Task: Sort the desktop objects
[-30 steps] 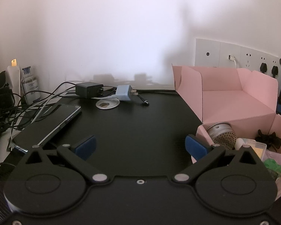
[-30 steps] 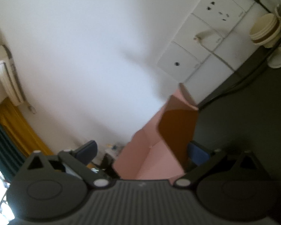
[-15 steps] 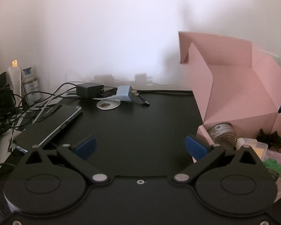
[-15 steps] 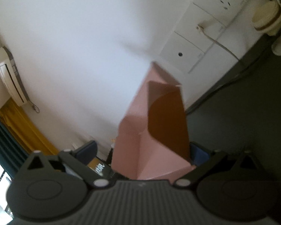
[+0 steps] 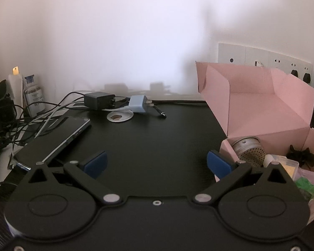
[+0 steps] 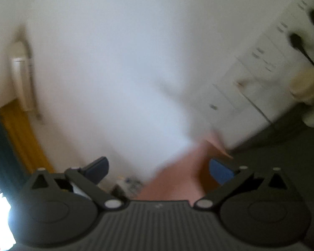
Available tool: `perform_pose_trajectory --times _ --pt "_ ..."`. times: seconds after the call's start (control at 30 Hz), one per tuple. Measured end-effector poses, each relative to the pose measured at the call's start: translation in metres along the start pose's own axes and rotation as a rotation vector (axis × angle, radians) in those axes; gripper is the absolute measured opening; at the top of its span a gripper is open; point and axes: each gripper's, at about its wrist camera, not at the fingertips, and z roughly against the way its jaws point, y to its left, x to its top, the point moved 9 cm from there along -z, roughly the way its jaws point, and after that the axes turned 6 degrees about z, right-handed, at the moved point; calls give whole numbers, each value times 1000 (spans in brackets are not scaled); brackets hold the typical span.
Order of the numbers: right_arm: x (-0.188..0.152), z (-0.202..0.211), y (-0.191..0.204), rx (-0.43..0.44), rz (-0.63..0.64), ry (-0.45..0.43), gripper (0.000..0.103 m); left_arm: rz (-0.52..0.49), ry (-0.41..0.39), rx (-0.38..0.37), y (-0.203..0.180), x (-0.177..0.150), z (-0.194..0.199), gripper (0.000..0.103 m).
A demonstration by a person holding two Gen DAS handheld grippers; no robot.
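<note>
Your left gripper (image 5: 157,164) hangs low over the black desk (image 5: 148,138), its blue pads spread wide apart with nothing between them. Just to its right stands the pink cardboard box (image 5: 259,113), lid flaps folded back and open toward you. Inside, at the near corner, lie a perforated metal canister (image 5: 249,151) on its side, a small clear plastic case (image 5: 286,165), a black clip-like object (image 5: 301,156) and something green (image 5: 305,188); the right-hand pad sits just beside the box's front wall.

Across the desk, near the wall, a black power adapter (image 5: 98,101) and a light blue plug charger (image 5: 138,104) rest side by side above a white round grommet (image 5: 120,116), with a loose black cable end (image 5: 160,113) to their right. A dark phone (image 5: 54,138) lies flat at the left edge amid tangled wires, and a clear bottle (image 5: 33,94) stands behind it. White wall sockets (image 5: 261,57) line the wall behind the box.

Your right gripper (image 6: 158,168) points up at the white wall, released, its pads wide apart and empty. That view is heavily blurred; the pink shape (image 6: 178,179) between its pads appears to be the box's flap, but whether the right pad touches it cannot be told.
</note>
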Motion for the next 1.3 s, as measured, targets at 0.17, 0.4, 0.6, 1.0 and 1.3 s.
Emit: perform_pose_trajectory --times 0.17,0.4,0.6,1.0,1.3 --pt "-26 -24 -30 -43 -118 132 102 -7 -5 6 -1 0 1 103" --pt "-37 -31 -8 6 -56 151 102 -2 -3 8 0 0 2 103" --pt "-27 -24 5 44 -40 108 102 -5 -6 22 -1 0 3 103" --pt "-14 -15 23 53 121 28 102 -18 -11 11 -4 0 6 103" --pt "-20 13 57 38 259 72 102 -87 -35 8 -9 3 14 103"
